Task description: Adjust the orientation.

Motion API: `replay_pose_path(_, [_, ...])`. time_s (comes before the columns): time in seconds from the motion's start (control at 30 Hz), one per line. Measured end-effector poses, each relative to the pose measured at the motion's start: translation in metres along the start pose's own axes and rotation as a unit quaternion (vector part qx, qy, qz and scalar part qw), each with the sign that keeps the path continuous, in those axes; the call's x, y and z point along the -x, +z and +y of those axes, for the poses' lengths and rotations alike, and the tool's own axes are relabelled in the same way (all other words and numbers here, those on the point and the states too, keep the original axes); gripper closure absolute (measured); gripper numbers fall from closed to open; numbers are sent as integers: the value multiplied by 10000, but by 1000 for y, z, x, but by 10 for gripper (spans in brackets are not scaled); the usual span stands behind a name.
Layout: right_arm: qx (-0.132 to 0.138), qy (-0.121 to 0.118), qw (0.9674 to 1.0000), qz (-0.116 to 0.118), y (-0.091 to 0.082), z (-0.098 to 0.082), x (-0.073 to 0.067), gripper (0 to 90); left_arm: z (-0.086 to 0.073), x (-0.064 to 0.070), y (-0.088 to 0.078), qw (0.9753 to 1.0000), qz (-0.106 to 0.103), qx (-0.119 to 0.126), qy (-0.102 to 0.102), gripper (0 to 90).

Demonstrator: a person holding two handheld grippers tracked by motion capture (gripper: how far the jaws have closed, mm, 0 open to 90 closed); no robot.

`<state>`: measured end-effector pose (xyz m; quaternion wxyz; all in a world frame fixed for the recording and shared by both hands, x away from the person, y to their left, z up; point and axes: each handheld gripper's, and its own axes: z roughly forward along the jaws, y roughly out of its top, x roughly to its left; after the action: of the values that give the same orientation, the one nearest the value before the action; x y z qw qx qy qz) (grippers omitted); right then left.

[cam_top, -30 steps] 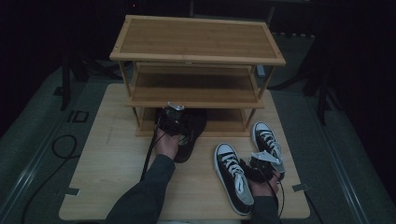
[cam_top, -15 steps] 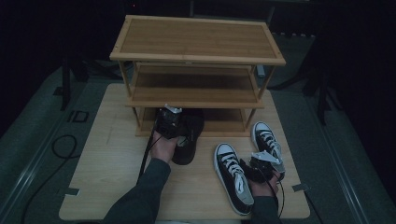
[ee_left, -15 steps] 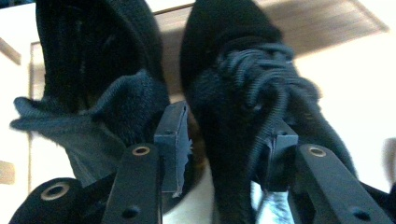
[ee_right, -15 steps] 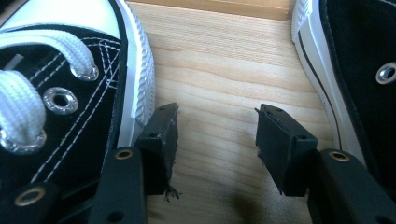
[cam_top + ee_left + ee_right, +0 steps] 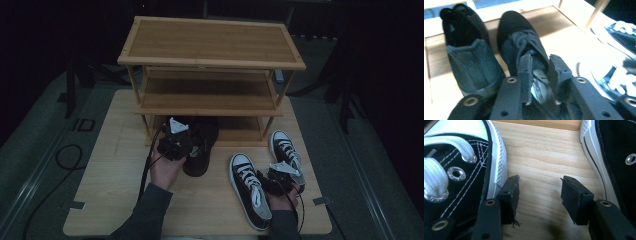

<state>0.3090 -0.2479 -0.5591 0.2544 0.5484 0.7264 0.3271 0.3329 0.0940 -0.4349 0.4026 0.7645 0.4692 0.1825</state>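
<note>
Two black knit shoes stand side by side at the foot of the wooden rack, toes toward it. My left gripper hangs over the mouth of the right black shoe. Its jaws have just been closing and stand a narrow gap apart, with the shoe's tongue and insole label showing between them; I see no pad pressing. The other black shoe is beside it. In the high view the left gripper is above that black shoe. My right gripper rests open on bare board between two black-and-white sneakers.
The rack has three shelves and stands at the back of a pale wooden board. The sneakers lie at the front right, toes away from me. A cable loops on the grey floor at the left.
My left hand has drawn back from the rack toward the person and slightly left. The black shoe lies where it was. The right hand and the sneakers have not moved.
</note>
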Motion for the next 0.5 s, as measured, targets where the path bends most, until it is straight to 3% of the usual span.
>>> replay_pose_path(0.03, [4,-2,10000,2,0,0,0,484,-4,0,-5,9999,-127,-47,64,839])
replay_pose_path(0.1, [3,-4,10000,1,0,0,0,484,-7,1,-9,9997,-173,-100,166,897])
replay_pose_path(0.33, [-9,8,10000,4,0,0,0,484,-21,4,-19,9984,-293,-305,361,899])
replay_pose_path(0.5, [-7,26,10000,5,0,0,0,484,-44,5,-14,9967,-274,-584,492,899])
